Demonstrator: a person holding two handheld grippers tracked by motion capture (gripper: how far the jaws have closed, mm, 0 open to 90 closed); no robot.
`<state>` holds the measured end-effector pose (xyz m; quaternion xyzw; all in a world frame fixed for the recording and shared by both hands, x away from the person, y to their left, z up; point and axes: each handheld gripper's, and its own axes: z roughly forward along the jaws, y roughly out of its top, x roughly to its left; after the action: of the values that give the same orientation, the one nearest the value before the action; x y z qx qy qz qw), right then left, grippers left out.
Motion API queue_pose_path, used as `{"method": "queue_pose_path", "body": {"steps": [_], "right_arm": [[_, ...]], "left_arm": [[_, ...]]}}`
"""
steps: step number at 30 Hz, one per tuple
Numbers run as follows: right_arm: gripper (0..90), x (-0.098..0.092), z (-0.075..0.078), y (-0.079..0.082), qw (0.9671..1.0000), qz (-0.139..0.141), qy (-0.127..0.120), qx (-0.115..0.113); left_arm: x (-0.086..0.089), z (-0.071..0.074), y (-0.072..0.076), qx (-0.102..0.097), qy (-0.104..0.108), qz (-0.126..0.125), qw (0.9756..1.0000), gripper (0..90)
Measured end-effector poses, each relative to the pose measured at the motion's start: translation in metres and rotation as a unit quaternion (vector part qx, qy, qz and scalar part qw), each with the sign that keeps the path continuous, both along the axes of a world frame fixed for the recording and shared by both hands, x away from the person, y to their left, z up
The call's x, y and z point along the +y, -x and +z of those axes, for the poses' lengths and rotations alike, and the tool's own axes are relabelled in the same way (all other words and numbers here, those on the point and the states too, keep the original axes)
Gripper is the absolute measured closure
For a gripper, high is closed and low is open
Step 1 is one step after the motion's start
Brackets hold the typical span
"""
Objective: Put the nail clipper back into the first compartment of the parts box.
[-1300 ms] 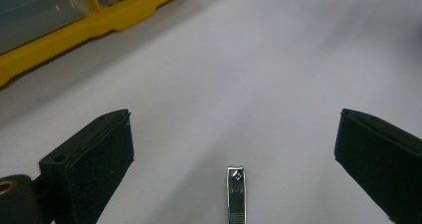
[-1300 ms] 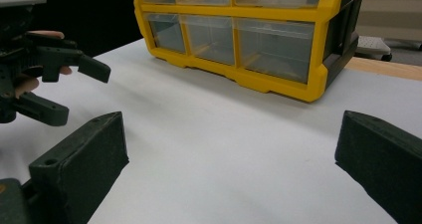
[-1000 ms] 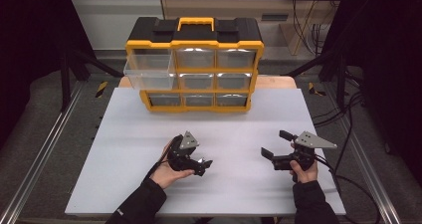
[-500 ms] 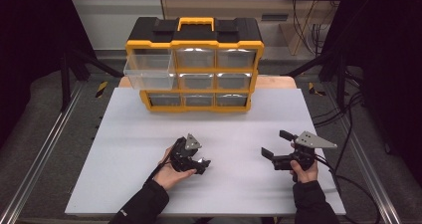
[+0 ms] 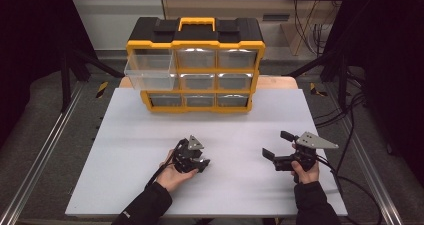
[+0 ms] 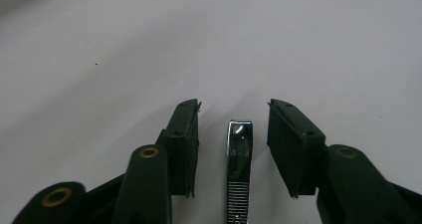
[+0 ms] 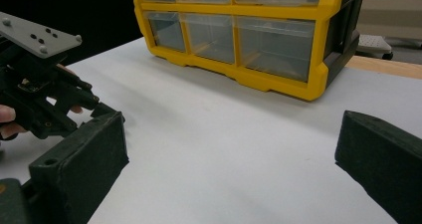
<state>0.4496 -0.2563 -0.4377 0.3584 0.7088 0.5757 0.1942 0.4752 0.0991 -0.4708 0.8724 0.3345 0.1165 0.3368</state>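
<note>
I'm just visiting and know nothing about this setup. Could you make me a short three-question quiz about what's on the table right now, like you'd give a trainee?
1. True or false: the nail clipper lies between the jaws of the left gripper, with a gap on each side.
2. Which drawer of the yellow organizer is pulled out? A) top left B) middle C) bottom right
3. Fill in: the right gripper has its jaws spread wide with ____ between them.

Key
1. True. Those jaws have just been closing, but the pads do not yet touch the clipper.
2. A, the clear top-left drawer.
3. Nothing; between them is bare white table.
</note>
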Motion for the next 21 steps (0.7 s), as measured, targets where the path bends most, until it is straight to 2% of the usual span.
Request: {"method": "queue_pose_path", "body": {"steps": [11,17,21], "right_arm": [[0.5,-0.0003,0.0003,0.0000,1.0000,-0.001,0.000,0.000],[0.5,-0.0003,0.0002,-0.0001,1.0000,0.000,0.000,0.001],[0.5,-0.0004,0.0003,-0.0001,1.0000,-0.001,0.000,0.001]], "left_arm": [[-0.0016,0.0005,0.0005,0.008,-0.003,-0.002,1.0000,68.5],[-0.0055,-0.0001,0.0018,0.005,-0.016,-0.003,0.9999,72.8],[-0.0054,0.0002,0.0010,0.008,-0.017,0.000,0.9998,76.3]]}}
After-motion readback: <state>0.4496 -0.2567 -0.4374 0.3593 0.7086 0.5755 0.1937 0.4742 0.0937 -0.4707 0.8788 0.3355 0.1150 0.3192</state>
